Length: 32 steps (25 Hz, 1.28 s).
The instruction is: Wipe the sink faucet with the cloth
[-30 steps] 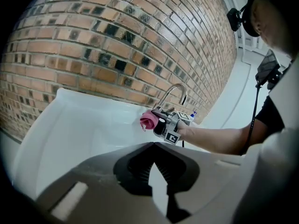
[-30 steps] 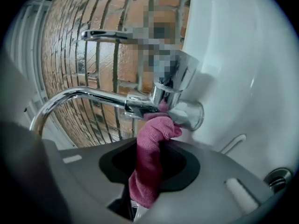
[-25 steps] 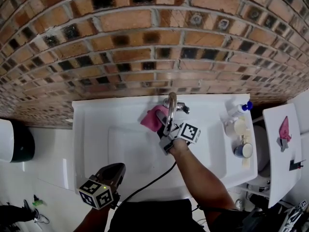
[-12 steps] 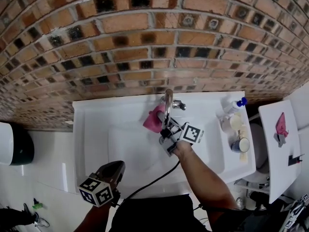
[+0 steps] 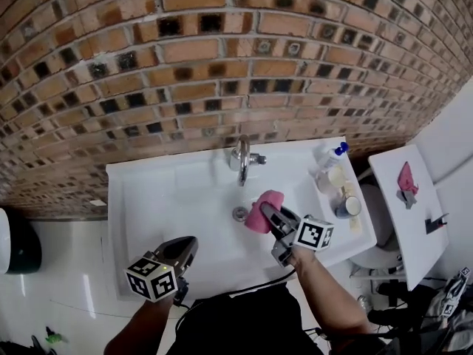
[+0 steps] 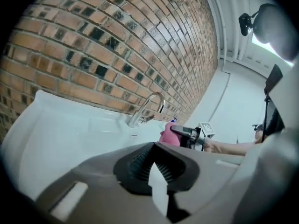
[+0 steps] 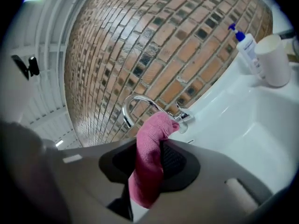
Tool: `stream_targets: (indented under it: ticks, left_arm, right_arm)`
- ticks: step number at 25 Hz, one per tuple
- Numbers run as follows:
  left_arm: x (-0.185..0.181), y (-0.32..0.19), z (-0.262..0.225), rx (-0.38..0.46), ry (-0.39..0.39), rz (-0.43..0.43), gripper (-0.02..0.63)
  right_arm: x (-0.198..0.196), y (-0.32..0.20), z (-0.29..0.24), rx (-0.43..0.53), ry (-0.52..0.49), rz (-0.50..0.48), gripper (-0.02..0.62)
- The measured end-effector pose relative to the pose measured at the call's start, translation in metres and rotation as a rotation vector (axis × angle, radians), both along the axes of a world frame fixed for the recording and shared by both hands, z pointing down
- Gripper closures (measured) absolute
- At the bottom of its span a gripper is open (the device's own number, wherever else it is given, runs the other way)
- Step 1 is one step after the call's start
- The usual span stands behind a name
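Observation:
The chrome faucet (image 5: 240,157) stands at the back rim of the white sink (image 5: 148,198), against the brick wall. My right gripper (image 5: 267,214) is shut on the pink cloth (image 5: 259,214) and hovers over the basin, in front of the faucet and a little to its right, apart from it. In the right gripper view the cloth (image 7: 156,125) sticks up from between the jaws, with the faucet (image 7: 140,104) behind it. My left gripper (image 5: 188,248) hangs at the sink's front left edge, shut, holding nothing. From its own view (image 6: 152,160) the faucet (image 6: 147,108) and cloth (image 6: 167,133) show ahead.
A soap bottle (image 5: 329,156) and cups (image 5: 346,207) stand on the sink's right ledge. The drain (image 5: 239,214) lies beside the cloth. A white table (image 5: 414,228) with a pink item (image 5: 406,177) is at the far right. A dark bin (image 5: 15,246) sits left.
My right gripper has pulled the pink cloth off the faucet and back over the basin, toward the front right. The left gripper has stayed at the front left edge.

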<state>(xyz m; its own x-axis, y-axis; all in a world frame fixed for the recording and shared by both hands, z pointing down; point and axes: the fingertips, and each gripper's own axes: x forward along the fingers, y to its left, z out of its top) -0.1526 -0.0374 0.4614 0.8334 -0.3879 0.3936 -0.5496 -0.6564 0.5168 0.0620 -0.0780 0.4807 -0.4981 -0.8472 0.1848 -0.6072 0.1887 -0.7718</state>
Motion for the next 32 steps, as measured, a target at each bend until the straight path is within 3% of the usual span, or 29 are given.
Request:
stream_targets:
  ticks: [5, 11, 14, 18, 24, 32]
  left_arm:
    - [0.015, 0.011, -0.017, 0.058, 0.015, 0.051, 0.6]
    - [0.022, 0.043, -0.035, 0.104, 0.027, -0.004, 0.6]
    - [0.025, 0.065, -0.039, 0.102, 0.026, -0.043, 0.6]
    - [0.033, 0.095, -0.044, 0.11, 0.014, -0.067, 0.6]
    - [0.049, 0.135, -0.042, 0.104, -0.008, -0.081, 0.6]
    - [0.051, 0.157, -0.043, 0.115, -0.015, -0.123, 0.6]
  right_arm:
    - [0.007, 0.053, -0.048, 0.073, 0.089, 0.025, 0.479]
    - [0.022, 0.11, -0.065, 0.093, 0.022, 0.029, 0.479]
    - [0.032, 0.137, -0.072, 0.107, 0.043, 0.005, 0.48]
    - [0.031, 0.177, -0.087, 0.153, 0.173, -0.068, 0.48]
    - [0.027, 0.233, -0.084, 0.157, 0.286, -0.147, 0.48]
    - [0.027, 0.257, -0.073, 0.151, 0.31, -0.202, 0.482]
